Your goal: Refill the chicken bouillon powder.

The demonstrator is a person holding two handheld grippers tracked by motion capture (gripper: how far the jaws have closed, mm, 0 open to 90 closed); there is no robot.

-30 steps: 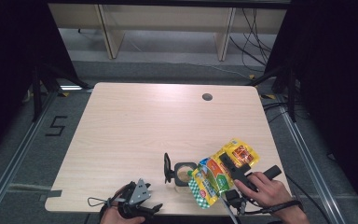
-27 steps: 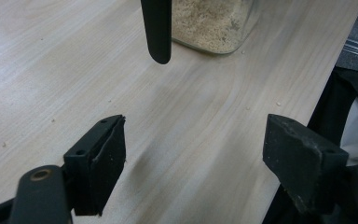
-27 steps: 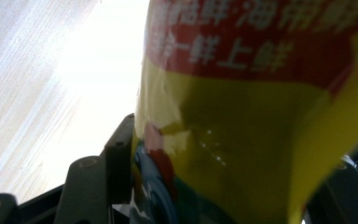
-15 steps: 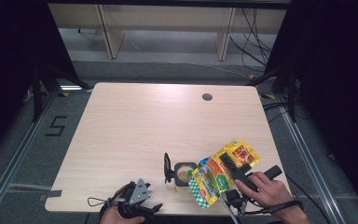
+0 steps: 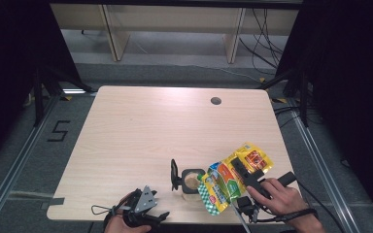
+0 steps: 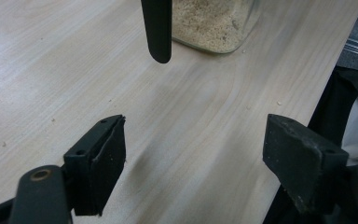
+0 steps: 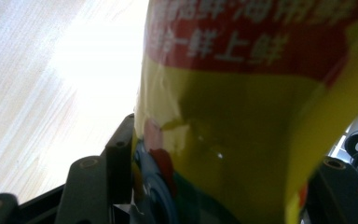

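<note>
1. Nothing has moved since the earlier frames — both hands hold still.
2. Right gripper (image 5: pixel 246 178) clamps the yellow bag (image 5: pixel 233 177), tilted over the jar (image 5: pixel 192 180) near the table's (image 5: pixel 141 126) front edge; its jaws are largely hidden by the bag (image 7: pixel 242 116).
3. Left gripper (image 6: pixel 193 154) rests wide, holding nothing, at the front edge; the jar (image 6: pixel 212 23) is cut off above.
4. Far tabletop lies open.

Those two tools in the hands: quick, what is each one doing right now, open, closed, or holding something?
Left tool: open, nothing between its jaws, low over the table.
Right tool: closed on the yellow packet, tilted over the jar.
</note>
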